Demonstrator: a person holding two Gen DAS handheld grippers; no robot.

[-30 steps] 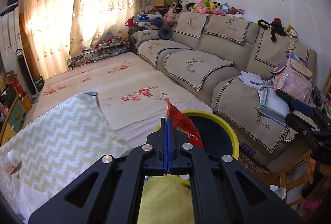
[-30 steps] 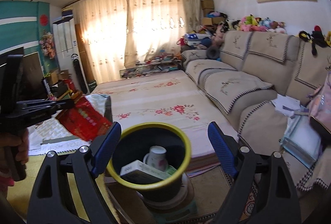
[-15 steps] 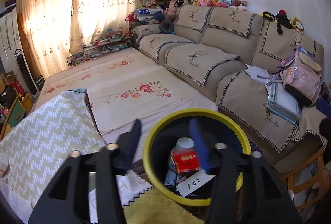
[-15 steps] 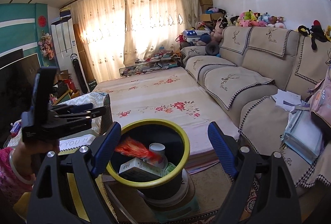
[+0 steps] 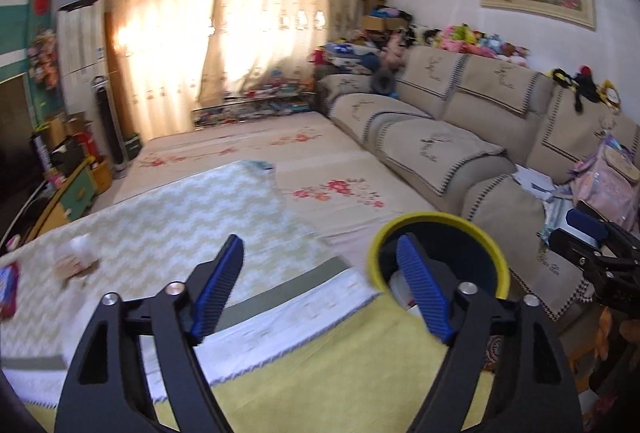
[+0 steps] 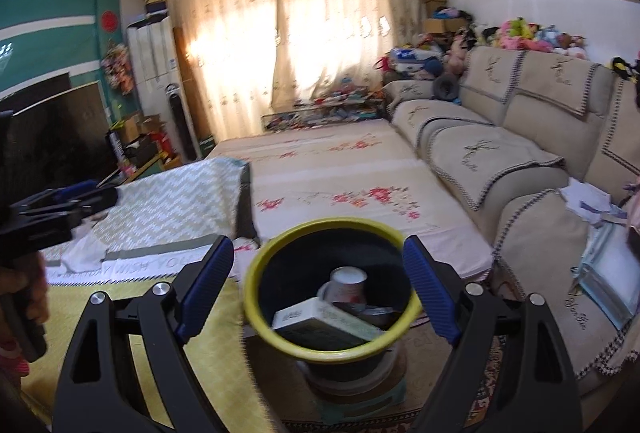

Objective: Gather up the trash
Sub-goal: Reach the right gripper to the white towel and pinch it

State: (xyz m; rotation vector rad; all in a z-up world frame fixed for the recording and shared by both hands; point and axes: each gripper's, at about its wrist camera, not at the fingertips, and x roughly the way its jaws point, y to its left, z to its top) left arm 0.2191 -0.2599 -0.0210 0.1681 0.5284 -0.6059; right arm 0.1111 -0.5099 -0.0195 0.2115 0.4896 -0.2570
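Trash lies in the yellow-rimmed bin, half hidden by its dark wall: a box, a paper cup, the rest unclear. My left gripper is opening, empty, above the near table's cloth. My right gripper gapes wide and empty around the bin's rim, untouching. Blurred scraps lie far left.

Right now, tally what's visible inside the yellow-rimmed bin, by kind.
White paper cup with red print: 1
White-and-green cardboard box: 1
Dark item beside the box, kind unclear: 1
Total in the yellow-rimmed black bin: 3 visible
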